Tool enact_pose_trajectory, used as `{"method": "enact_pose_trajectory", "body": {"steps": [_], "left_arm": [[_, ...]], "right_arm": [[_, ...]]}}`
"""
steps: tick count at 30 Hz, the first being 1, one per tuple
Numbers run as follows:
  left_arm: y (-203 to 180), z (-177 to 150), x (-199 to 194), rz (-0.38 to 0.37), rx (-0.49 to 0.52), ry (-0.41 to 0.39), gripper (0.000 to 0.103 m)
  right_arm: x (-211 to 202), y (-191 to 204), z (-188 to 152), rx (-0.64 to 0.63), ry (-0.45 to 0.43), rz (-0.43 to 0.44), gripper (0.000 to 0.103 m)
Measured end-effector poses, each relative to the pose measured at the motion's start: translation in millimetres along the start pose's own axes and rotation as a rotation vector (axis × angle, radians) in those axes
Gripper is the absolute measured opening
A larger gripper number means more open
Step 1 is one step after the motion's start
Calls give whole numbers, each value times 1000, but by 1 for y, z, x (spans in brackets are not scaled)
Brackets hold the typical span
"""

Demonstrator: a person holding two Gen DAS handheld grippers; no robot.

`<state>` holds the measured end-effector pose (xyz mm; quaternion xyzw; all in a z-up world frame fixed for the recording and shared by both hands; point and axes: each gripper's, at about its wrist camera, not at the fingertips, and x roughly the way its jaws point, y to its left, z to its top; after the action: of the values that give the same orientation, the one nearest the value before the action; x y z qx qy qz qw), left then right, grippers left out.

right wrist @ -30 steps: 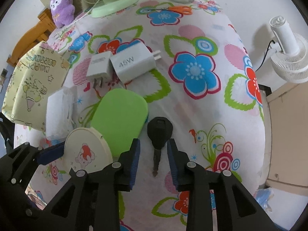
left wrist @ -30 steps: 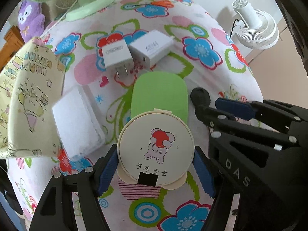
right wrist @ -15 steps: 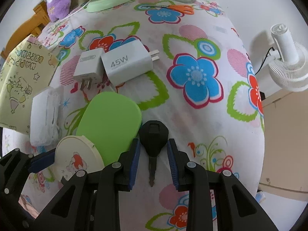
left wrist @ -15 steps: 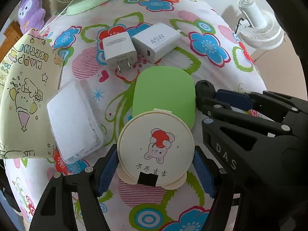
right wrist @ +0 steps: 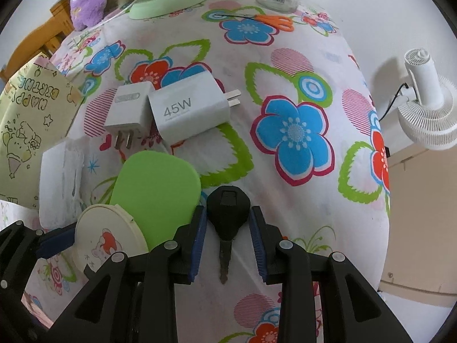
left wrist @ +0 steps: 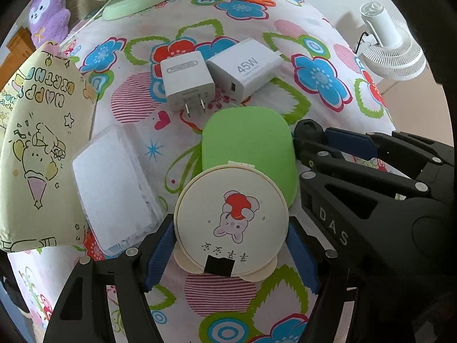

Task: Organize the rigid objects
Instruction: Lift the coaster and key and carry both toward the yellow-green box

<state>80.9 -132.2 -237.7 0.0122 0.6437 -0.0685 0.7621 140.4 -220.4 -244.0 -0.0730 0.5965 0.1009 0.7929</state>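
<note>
Big white charger (left wrist: 248,68) says "45W". Yellow paper bag (left wrist: 37,148) says "HAPPY BIRTHDAY". Right gripper (right wrist: 225,228) pinches black key (right wrist: 227,220), now closer to green pad (right wrist: 155,194) than before. Left gripper (left wrist: 228,245) pinches round bunny case (left wrist: 230,220), same spot on flowered tablecloth (right wrist: 291,131).
</note>
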Motion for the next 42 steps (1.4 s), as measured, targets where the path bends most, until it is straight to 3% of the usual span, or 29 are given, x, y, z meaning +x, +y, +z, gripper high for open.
{"method": "enact_pose_trajectory", "body": {"steps": [11,26,42], "left_arm": [[-3,3,-8,4,15,-18,77],[-11,-4,-54,9,91,-91,77],[2,-6,-95,6,142,-133,77]], "right_arm": [[-14,-3,-12,18,24,29,32],[-68,-6,-15,56,-50,8,32],[-115,17,-15,77,-102,-9,32]]}}
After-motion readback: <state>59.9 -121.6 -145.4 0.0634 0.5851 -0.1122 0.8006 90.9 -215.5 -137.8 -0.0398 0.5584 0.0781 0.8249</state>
